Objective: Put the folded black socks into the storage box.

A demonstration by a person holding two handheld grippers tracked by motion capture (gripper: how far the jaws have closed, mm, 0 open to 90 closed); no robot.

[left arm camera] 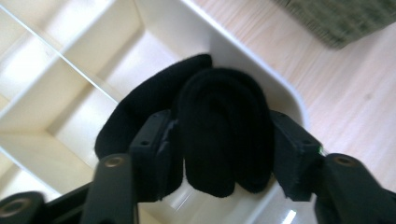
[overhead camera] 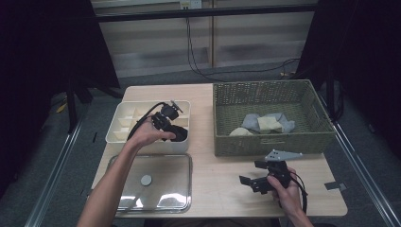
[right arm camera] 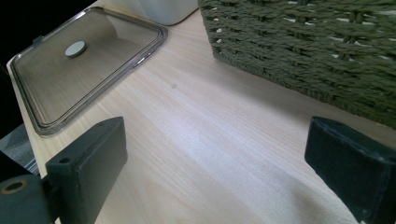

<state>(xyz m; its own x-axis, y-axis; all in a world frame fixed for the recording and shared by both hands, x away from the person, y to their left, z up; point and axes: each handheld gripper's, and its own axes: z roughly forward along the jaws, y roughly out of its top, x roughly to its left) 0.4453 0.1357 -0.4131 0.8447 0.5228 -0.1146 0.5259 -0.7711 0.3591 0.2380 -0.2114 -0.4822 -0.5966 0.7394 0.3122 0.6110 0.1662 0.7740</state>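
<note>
While the right gripper (overhead camera: 255, 176) is resting wide open and empty at the lower right, the left gripper (left arm camera: 219, 149) is straddling a rolled black cloth (left arm camera: 219, 130), jaws half-open, inside the white box (overhead camera: 123, 137) at centre left.

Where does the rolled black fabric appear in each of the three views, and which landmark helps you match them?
High view: black fabric left of centre, in the white box's near right corner.
Left gripper view: centre, between the jaws.
Right gripper view: not in it.
Shared landmark: white divided box.

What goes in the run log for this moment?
left gripper: around black sock roll, over white divided box | right gripper: open, empty, above table
</note>
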